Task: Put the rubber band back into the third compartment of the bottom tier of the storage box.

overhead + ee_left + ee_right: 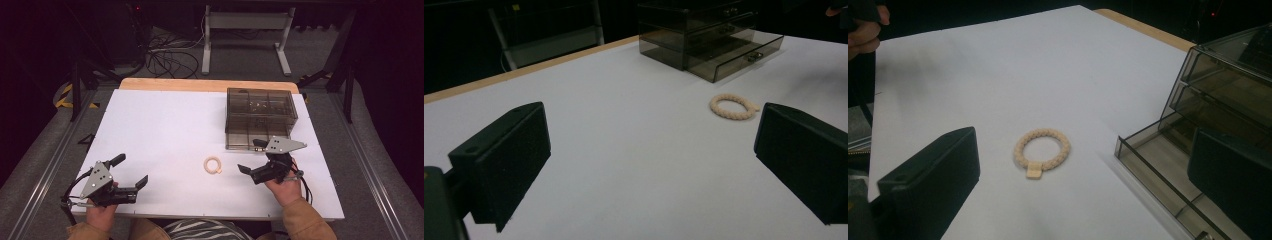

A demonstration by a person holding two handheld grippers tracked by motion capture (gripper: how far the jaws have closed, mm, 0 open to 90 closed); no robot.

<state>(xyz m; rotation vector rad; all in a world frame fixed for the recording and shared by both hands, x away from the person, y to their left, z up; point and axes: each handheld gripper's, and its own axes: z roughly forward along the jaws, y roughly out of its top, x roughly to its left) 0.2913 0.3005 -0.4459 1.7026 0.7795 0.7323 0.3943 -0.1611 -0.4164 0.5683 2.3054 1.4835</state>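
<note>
Seen from the high view, a white tabletop [165, 130] carries a smoky clear drawer box [259, 116] at the far right and a cream braided ring [213, 165] lying flat near the middle, just near-left of the box. The box's lowest drawer [250, 142] is pulled out toward the near edge; small items show dimly inside the upper part of the box, too blurred to name. The left tool [132, 173], held at the near-left corner, has its jaws spread wide and grips nothing. The right tool [252, 160] hovers right of the ring, beside the pulled-out drawer, jaws apart and empty.

In the left gripper view, the left tool [651, 155] frames bare tabletop between widely parted jaws. The ring [733, 106] lies farther off toward the right jaw, with the box [704, 35] beyond it, its bottom drawer [736, 57] slid out.

In the right gripper view, the right tool [1083, 185] stands wide open with the ring [1042, 149] lying between and beyond its jaws, untouched, a small flat tag on its near side. The open drawer [1158, 170] sits at right beneath the box [1228, 85]; what shows of it looks bare.
</note>
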